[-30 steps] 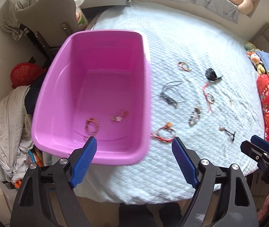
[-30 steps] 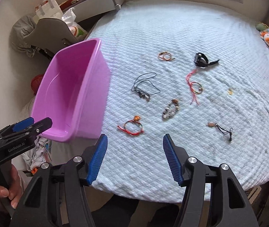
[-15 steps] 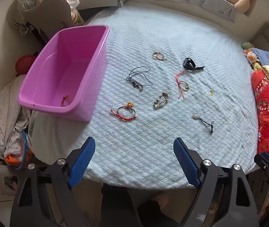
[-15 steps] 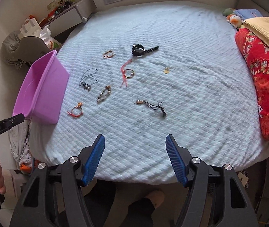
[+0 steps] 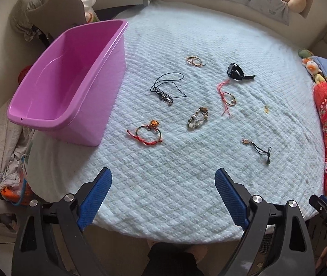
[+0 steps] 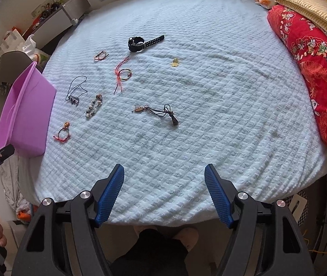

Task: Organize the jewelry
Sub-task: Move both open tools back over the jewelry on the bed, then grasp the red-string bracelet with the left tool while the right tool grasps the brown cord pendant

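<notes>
Where visible, yellow charm [image 6: 175, 63] clearest rightward

- Pink bin [image 5: 66, 85], ahead-left of the left tongs: its floor is hidden behind the near wall.
- Small yellow charm [image 6: 175, 62], far ahead of the right tongs: too small to identify.

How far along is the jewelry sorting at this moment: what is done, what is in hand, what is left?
Done: little shows. The purple bin sits on the bed's left edge; no jewelry shows in the visible part of its interior. In hand: nothing; left gripper and right gripper are both open. Left: everything on the blanket, including the black watch, red cord bracelet, beaded bracelet and black cord necklace.
</notes>
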